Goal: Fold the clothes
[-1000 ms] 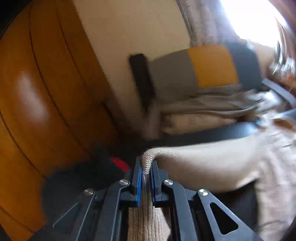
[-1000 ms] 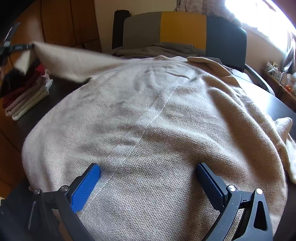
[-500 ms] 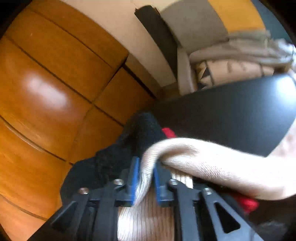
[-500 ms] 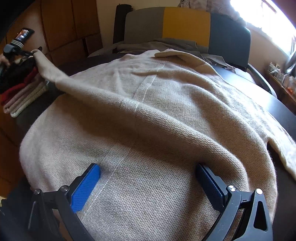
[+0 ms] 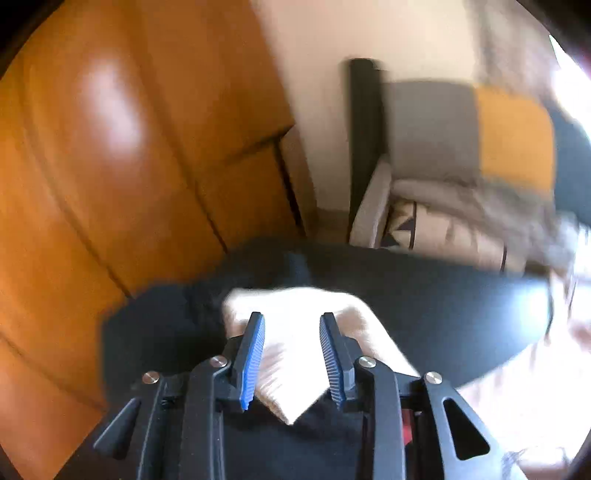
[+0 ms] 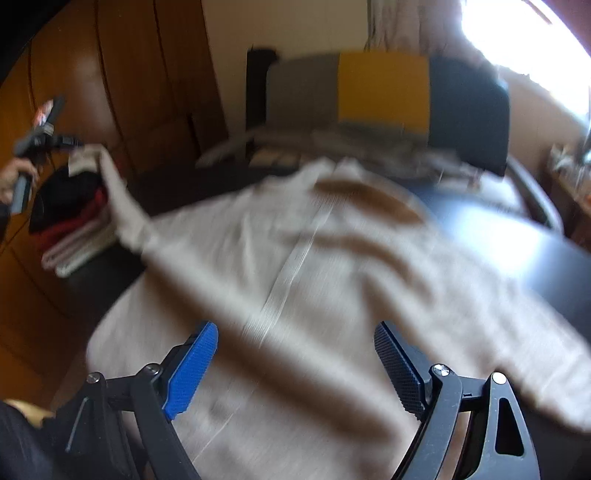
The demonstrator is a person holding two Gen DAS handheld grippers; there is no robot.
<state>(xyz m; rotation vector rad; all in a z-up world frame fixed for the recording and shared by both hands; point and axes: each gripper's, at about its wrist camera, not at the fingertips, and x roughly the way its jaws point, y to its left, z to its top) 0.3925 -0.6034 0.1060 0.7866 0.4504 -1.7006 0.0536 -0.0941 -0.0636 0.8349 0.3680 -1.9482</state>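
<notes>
Our beige sweater [image 6: 314, 280] lies spread on the dark desk [image 6: 517, 251], one sleeve [image 5: 295, 332] stretched toward the folded stack [image 6: 74, 236]. The left claw [image 5: 291, 350] is opening, the cuff loose between its pads; the right claw [image 6: 295, 369] is closing, wide above the hem, gripping nothing. We should let the sleeve drop flat before folding it in.

Dark table [image 6: 517, 254], glossy. Behind it a chair [image 6: 384, 88] with a grey, yellow and dark blue back; a patterned cushion [image 5: 443, 229] lies on its seat. Black upright post [image 5: 364, 122] beside the chair. Orange wooden cabinet [image 5: 110, 147] on the left, cream wall [image 6: 229, 33], curtain [image 6: 402, 22], bright window [image 6: 524, 40] at right.
</notes>
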